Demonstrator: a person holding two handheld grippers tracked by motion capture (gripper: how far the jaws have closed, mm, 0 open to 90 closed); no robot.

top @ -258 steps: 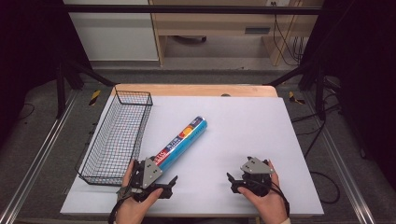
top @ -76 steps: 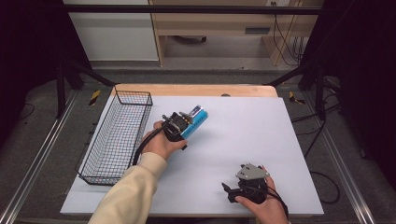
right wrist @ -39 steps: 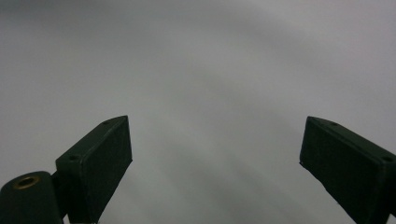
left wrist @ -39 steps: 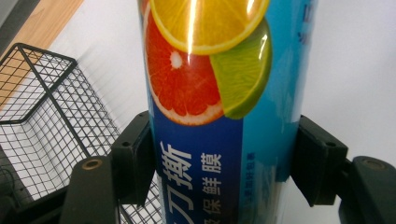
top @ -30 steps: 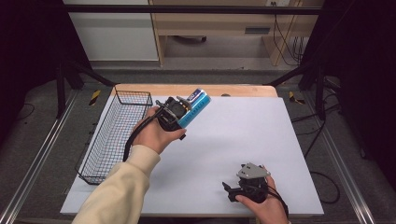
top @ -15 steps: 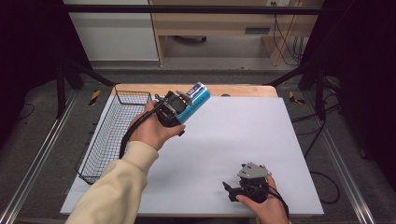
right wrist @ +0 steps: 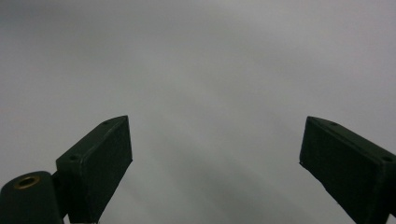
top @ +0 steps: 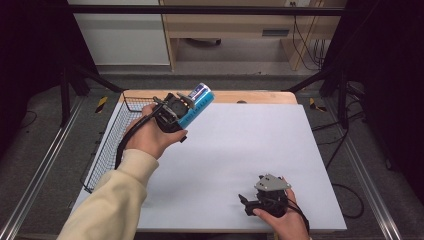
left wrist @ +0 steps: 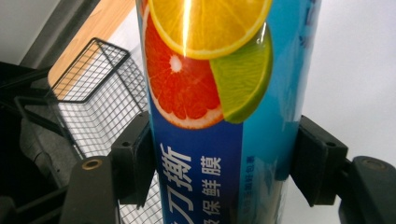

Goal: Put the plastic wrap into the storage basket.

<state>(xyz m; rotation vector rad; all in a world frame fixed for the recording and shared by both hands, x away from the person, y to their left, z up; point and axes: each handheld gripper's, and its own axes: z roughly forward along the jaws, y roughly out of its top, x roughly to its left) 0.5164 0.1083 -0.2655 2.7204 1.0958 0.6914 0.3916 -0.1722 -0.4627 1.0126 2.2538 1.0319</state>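
Looking down, high view: left tool (top: pixel 186 106) pinches the blue tube (top: pixel 196 103), held in the air over the worktop (top: pixel 260 135) beside the wire basket (top: pixel 112 145); it sits higher and nearer the basket's far corner than a second ago.
Left gripper view: pads (left wrist: pixel 136 163) press both sides of the tube (left wrist: pixel 219 112).
Right gripper view: right tool (right wrist: pixel 215 158) spread wide, unmoved, above bare worktop (right wrist: pixel 210 70).

Cream sleeve, black grippers

Left gripper (top: pixel 187 106) and right gripper (top: pixel 246 204): black, brass-screwed square jaws; grey three-cornered plate (top: pixel 271 183), black cable (top: pixel 131 135), cream sleeve (top: pixel 111 202).
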